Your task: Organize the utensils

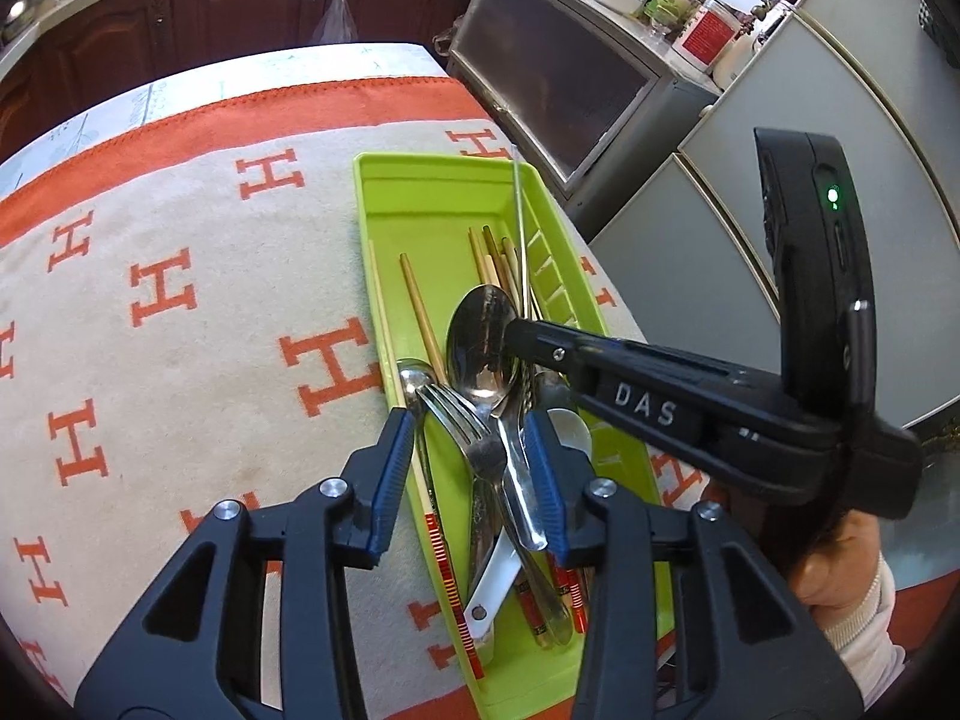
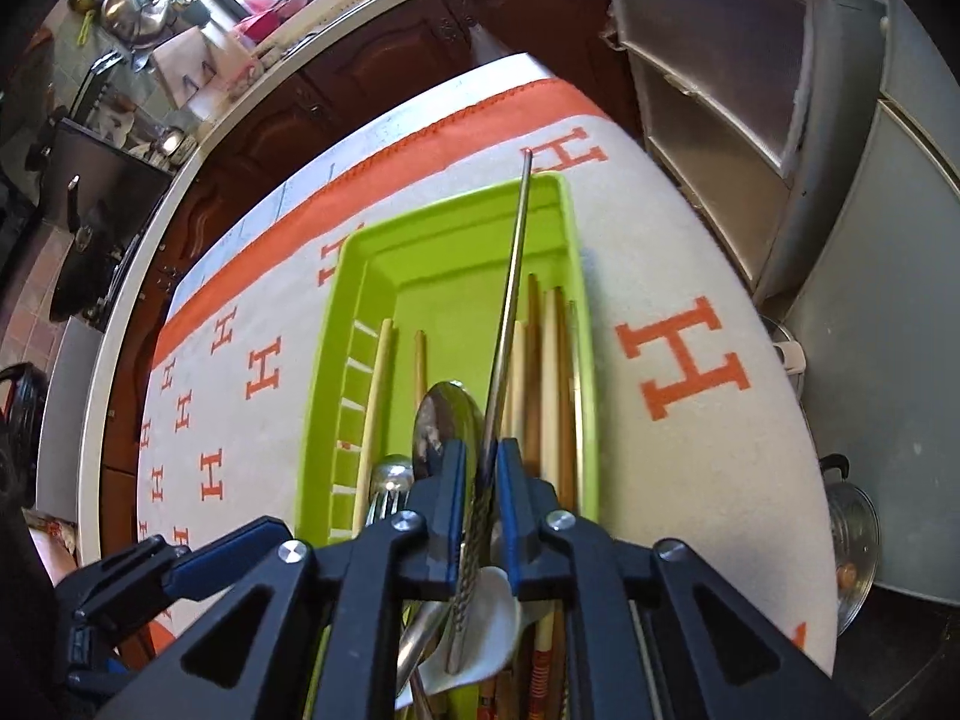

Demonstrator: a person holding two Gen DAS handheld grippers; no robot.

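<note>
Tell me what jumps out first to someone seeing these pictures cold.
A lime-green utensil tray sits on a cream cloth with orange H letters, packed with wooden chopsticks, a fork and a large metal spoon. The right hand-held gripper is closed on a thin metal chopstick that angles up past the tray's far end. The left hand-held gripper hangs open over the near pile.

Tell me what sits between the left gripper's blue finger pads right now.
In the left wrist view, a steel fork and a steel spoon's handle lie between the left gripper pads, inside the lime-green plastic tray.
</note>
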